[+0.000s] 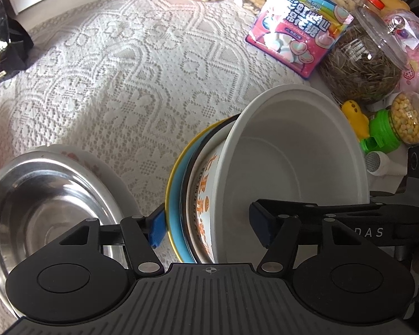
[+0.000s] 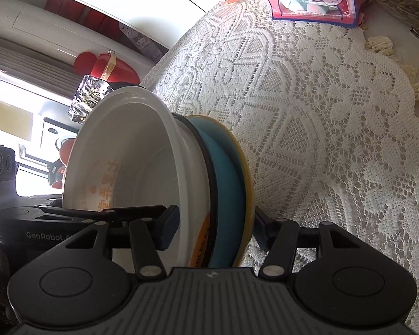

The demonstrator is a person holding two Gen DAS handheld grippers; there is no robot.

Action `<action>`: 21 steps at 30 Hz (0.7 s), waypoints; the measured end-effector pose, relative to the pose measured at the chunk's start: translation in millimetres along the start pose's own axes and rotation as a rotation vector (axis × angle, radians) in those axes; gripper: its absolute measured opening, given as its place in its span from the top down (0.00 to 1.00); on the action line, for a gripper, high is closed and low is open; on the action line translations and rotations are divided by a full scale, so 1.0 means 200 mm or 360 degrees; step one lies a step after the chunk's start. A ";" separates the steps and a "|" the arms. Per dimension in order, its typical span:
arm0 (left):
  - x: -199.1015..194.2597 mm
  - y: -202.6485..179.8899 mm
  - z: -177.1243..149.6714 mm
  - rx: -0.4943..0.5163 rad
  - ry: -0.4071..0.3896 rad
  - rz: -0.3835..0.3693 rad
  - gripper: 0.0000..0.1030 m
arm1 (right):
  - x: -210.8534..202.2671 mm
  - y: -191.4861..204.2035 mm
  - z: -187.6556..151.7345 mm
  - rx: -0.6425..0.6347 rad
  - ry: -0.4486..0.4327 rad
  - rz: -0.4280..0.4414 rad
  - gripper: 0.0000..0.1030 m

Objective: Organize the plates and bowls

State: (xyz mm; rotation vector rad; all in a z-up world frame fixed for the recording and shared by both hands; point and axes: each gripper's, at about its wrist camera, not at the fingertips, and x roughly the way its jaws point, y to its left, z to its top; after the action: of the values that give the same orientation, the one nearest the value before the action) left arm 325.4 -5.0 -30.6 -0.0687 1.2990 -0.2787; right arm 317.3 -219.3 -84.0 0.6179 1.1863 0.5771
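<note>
A nested stack (image 2: 198, 192) of white bowl (image 1: 290, 162), blue dish (image 2: 226, 189) and yellow plate (image 2: 247, 184) stands on edge above the lace cloth (image 1: 125, 69), clamped between the right claw's (image 2: 216, 224) half-closed jaws. The left claw (image 1: 206, 230), spread wide, straddles the same rims without visibly pinching. Steel bowl (image 1: 42, 203) lies just left of it. The stack looks light, stiff and slick; rims offer the surest hold.

Bright daylight, sharp (edges fisheye-bent), window glare
</note>
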 end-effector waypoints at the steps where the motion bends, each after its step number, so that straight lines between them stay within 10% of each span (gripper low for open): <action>1: 0.00 0.00 0.00 -0.0008 0.0001 -0.0001 0.36 | 0.00 0.00 0.00 -0.0001 0.0005 -0.0004 0.46; 21: -0.05 0.04 -0.03 -0.0056 -0.0050 -0.0098 0.36 | 0.00 0.11 0.00 0.0000 0.0083 -0.0174 0.47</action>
State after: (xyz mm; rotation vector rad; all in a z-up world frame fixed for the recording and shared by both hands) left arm 319.4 5.0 -24.5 -0.1428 1.2720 -0.3060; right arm 316.2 -204.3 -68.8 0.5373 1.2607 0.5031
